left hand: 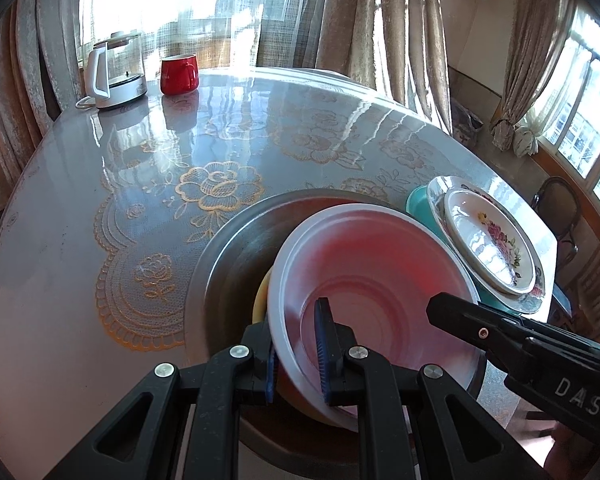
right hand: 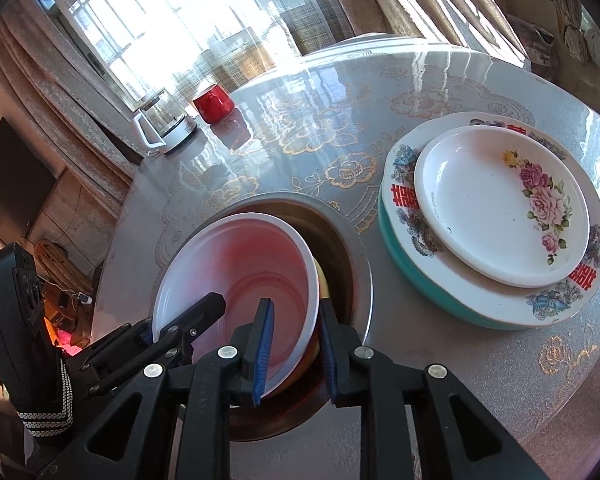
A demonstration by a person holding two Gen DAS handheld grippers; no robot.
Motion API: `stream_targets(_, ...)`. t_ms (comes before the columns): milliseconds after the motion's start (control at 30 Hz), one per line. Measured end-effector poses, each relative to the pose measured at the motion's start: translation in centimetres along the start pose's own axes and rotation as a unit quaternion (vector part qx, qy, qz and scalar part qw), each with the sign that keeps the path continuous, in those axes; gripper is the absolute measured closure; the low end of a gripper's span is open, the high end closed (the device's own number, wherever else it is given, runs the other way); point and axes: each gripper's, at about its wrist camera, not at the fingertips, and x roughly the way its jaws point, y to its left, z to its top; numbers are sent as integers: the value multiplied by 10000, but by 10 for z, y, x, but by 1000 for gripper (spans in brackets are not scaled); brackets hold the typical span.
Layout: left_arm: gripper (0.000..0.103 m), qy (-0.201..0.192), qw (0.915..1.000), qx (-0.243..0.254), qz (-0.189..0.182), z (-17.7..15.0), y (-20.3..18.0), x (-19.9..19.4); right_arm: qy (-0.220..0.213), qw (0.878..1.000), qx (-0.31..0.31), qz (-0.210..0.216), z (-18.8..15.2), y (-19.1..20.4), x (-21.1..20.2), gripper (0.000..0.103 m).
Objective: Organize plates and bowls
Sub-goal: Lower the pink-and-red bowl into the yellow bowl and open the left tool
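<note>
A pink-tinted white bowl sits tilted inside a wide metal basin, with a yellow bowl nested under it. My left gripper is shut on the bowl's left rim, one pad inside and one outside. My right gripper is shut on the opposite rim in the same way. To the right stands a stack: a small flowered plate on a larger patterned plate on a teal dish.
A glass kettle and a red mug stand at the far edge of the round glossy table by the curtained window. A chair stands beyond the table's right side.
</note>
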Motion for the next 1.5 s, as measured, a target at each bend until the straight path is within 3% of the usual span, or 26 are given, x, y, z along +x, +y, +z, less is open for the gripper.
stream_targets(333, 84, -195, 9997, -27, 153, 0, 8, -12, -137, 9999, -3, -105, 7, 1, 9, 90)
stream_targets(733, 85, -291, 9993, 104, 227, 3, 2, -3, -176, 9998, 49, -24, 2, 0, 1, 83)
stream_targets(867, 78, -247, 9996, -156, 9, 6, 9, -8, -254, 9997, 60, 13, 3, -1, -4, 83)
stream_targets(967, 73, -392, 9990, -129, 160, 6, 10, -15, -269, 9996, 101, 72, 2, -1, -5, 82)
stream_targets(1167, 73, -419, 9989, -151, 174, -1, 13, -25, -190, 9997, 87, 124, -2, 2, -5, 82)
stream_targets(1500, 77, -333, 9989, 57, 322, -3, 5, -8, -219, 9990, -316, -247, 2, 11, 6, 84)
